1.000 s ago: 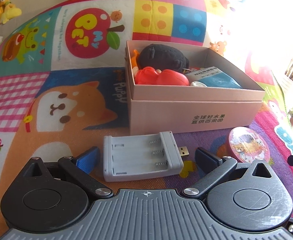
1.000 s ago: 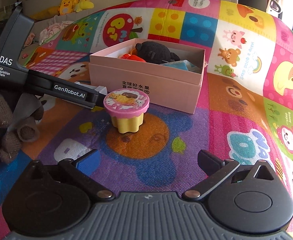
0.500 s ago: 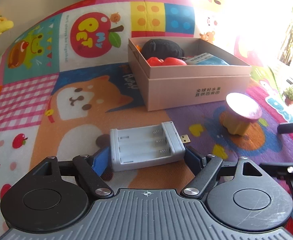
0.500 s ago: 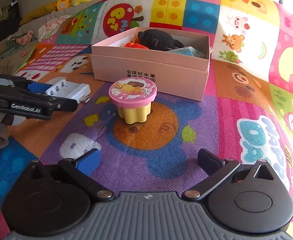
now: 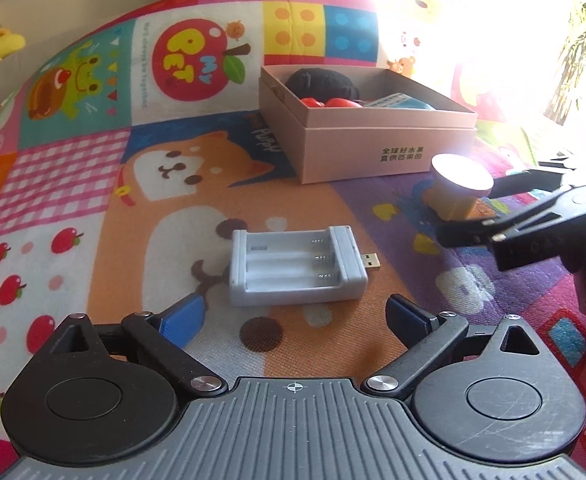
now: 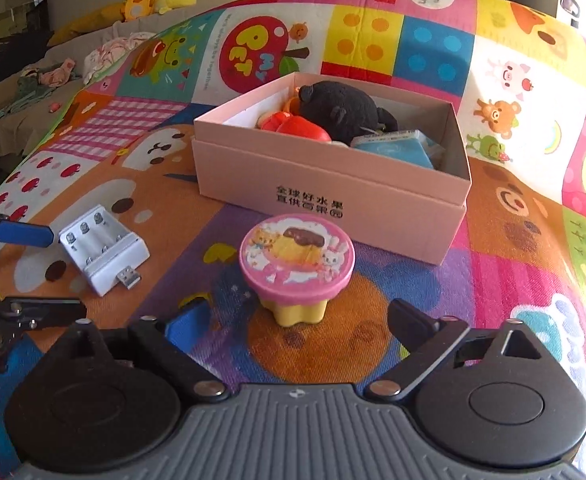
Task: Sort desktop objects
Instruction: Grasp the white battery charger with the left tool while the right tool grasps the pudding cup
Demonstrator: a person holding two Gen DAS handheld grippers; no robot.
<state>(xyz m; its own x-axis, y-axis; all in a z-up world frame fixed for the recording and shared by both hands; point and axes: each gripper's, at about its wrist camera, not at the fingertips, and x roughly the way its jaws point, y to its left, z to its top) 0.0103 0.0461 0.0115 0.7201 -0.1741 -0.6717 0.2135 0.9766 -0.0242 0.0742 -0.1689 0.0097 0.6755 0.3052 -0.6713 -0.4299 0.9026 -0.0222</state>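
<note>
Beside the pink box (image 6: 333, 200), on the play mat (image 6: 513, 280), we have the pudding cup (image 6: 297, 268) between our right tool (image 6: 293, 320) fingers, jaws just narrowing, not yet touching. Left tool (image 5: 295, 314), just reopened and empty, sits short of the battery charger (image 5: 297, 268), likely queued next. Box contents are half hidden by its wall; window glare washes out the far mat

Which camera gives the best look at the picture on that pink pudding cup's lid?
The right wrist view: the pudding cup sits close, its cartoon lid facing up. The left wrist view shows it small, its lid washed out by glare.
</note>
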